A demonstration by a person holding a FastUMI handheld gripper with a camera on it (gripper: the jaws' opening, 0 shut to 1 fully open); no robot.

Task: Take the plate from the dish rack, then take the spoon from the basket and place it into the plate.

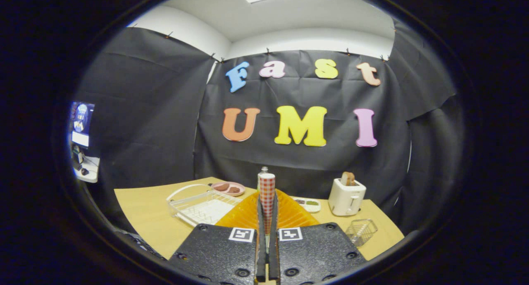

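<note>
My gripper (268,212) is shut on the rim of an orange ribbed plate (244,215), which fans out to both sides of the fingers and is lifted above the tan table (144,214). To the left, just beyond the fingers, stands the clear dish rack (202,206) with nothing in its slots. On the table to the right of the fingers sits a small wire basket (361,231); I cannot make out the spoon inside it.
A red-checked cup (267,190) with a bottle top behind it stands straight ahead past the plate. A white toaster (346,196) with bread is at the back right, a small white dish (309,204) beside it. A pink plate (228,188) with brown food lies behind the rack.
</note>
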